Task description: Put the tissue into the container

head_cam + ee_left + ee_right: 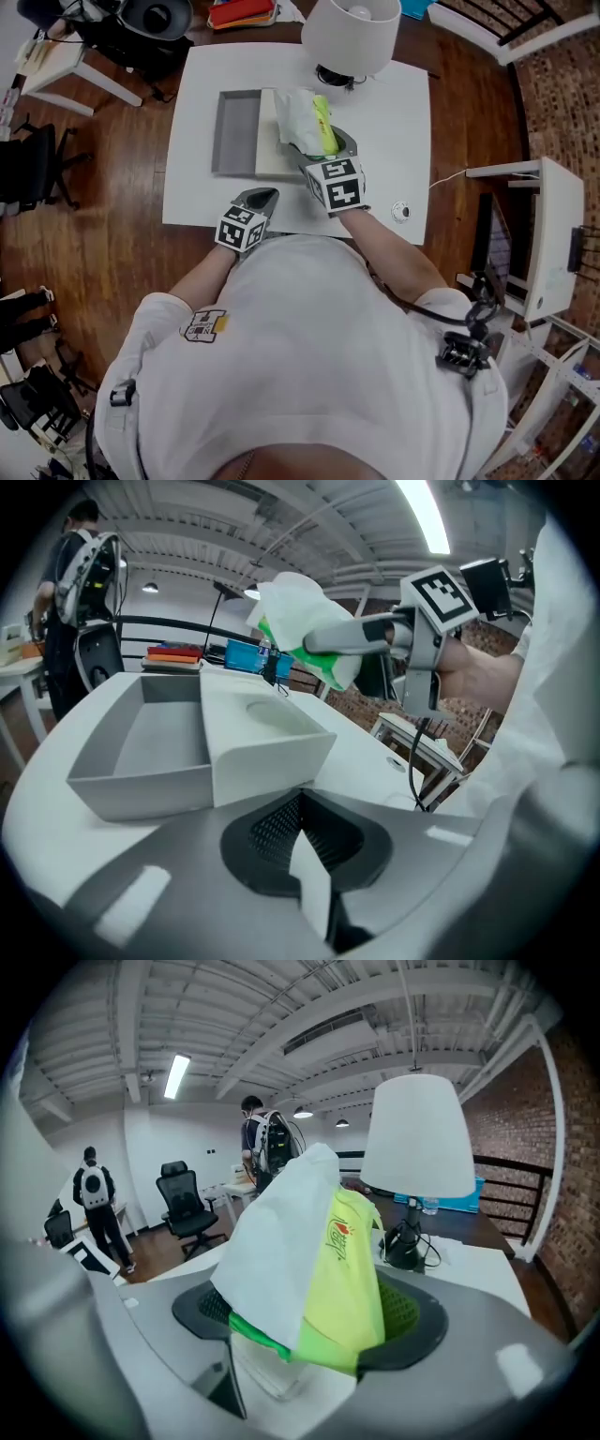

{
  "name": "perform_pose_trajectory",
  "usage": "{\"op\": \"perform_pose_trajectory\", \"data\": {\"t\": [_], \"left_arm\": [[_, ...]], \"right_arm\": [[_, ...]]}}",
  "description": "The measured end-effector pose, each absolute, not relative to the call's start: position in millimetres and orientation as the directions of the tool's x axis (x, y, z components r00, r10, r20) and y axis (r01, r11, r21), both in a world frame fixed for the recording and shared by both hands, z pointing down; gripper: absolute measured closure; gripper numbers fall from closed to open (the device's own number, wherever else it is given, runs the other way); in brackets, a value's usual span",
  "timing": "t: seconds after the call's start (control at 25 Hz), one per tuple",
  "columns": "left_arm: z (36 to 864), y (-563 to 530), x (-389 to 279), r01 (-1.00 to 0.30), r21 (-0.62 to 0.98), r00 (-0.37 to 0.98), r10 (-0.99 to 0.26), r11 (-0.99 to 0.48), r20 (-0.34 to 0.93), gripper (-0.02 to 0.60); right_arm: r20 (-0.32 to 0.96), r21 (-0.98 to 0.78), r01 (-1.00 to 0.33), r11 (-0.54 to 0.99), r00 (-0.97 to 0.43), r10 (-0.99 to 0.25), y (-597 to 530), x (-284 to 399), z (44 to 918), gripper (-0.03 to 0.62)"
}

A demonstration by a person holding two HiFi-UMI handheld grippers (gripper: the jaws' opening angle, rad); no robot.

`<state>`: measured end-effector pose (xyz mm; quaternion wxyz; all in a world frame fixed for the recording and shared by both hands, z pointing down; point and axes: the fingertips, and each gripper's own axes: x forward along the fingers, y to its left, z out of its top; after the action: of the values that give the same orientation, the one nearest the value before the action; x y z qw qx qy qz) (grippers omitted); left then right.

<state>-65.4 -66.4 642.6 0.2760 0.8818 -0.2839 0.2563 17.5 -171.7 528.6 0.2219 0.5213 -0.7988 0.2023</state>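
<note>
Holding the tissue pack point(302, 117) by one end only, the right gripper point(327, 150) has its jaws clamped on it. Most of the soft pack sticks out past the tips, in the air over the white box point(270, 157) that sits right against the grey open container point(238, 131) on the worktop point(394, 112).

Risks, my read:
- A floppy plastic pack in a shallow grip could slip or swing.
- The loose white sheet on top could snag a rim and pull out.
- The pack hangs over the white part, not the grey cavity, so a release here likely lands on top, not inside.
- The lamp point(352, 33) is close behind, so mind the shade.
- The left gripper point(260, 199) is closed and empty near the worktop's front edge. It isn't steadying the container, so a nudge could slide it.
</note>
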Motion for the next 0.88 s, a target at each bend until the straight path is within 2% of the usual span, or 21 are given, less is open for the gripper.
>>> {"op": "perform_pose_trajectory", "data": {"t": [0.24,0.48,0.88], "left_arm": [[640,-63,-100,-0.690,0.340,0.681,-0.411,-0.639,0.606,0.581],[637,-61,-148,-0.739,0.353,0.647,-0.461,-0.573,0.607,0.581],[642,-61,-195,-0.766,0.387,0.631,-0.488,-0.513,0.602,0.581]], "right_arm": [[0.546,-0.163,-0.890,0.425,-0.441,-0.713,-193,-50,519,0.223],[0.595,-0.205,-0.879,0.431,-0.462,-0.658,-205,-111,536,0.223],[0.687,-0.357,-0.908,0.219,-0.414,-0.598,-226,-147,576,0.223]]}}
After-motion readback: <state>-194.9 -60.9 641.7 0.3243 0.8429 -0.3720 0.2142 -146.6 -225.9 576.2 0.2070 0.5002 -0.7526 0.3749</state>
